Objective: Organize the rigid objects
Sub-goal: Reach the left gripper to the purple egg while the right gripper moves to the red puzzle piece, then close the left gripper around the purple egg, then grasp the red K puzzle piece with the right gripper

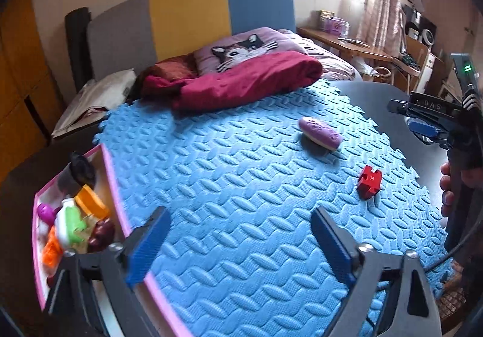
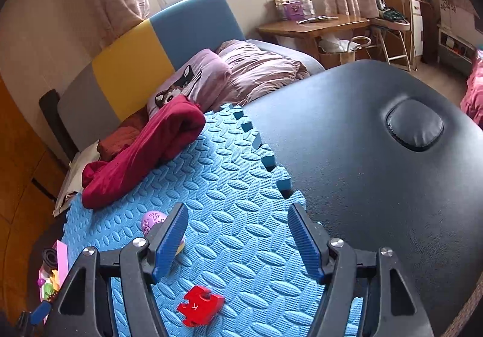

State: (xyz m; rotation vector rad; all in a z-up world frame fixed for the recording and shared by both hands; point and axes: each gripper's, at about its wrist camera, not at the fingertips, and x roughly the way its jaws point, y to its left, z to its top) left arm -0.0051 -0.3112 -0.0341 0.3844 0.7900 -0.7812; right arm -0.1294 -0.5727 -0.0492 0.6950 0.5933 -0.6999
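Note:
A red puzzle-shaped block [image 1: 369,182] lies on the blue foam mat [image 1: 241,186] at the right. Farther back on the mat rests a purple oval brush [image 1: 320,133]. My left gripper [image 1: 238,234] hovers open over the mat's near part, nothing between its blue pads. A pink-rimmed box [image 1: 110,177] at the left holds several toys. In the right wrist view my right gripper [image 2: 237,242] stands open above the mat, empty. The red block [image 2: 199,309] lies below it between the finger bases, and the purple brush [image 2: 153,220] peeks out behind the left finger. The right gripper [image 1: 422,122] also shows in the left wrist view.
A crimson cloth [image 1: 241,80] is bunched at the mat's far edge, with a cat pillow [image 1: 241,49] behind. The mat lies on a black padded table [image 2: 377,156]. A person's fingers [image 1: 446,183] hold the right gripper's handle. A wooden desk [image 2: 314,24] stands farther off.

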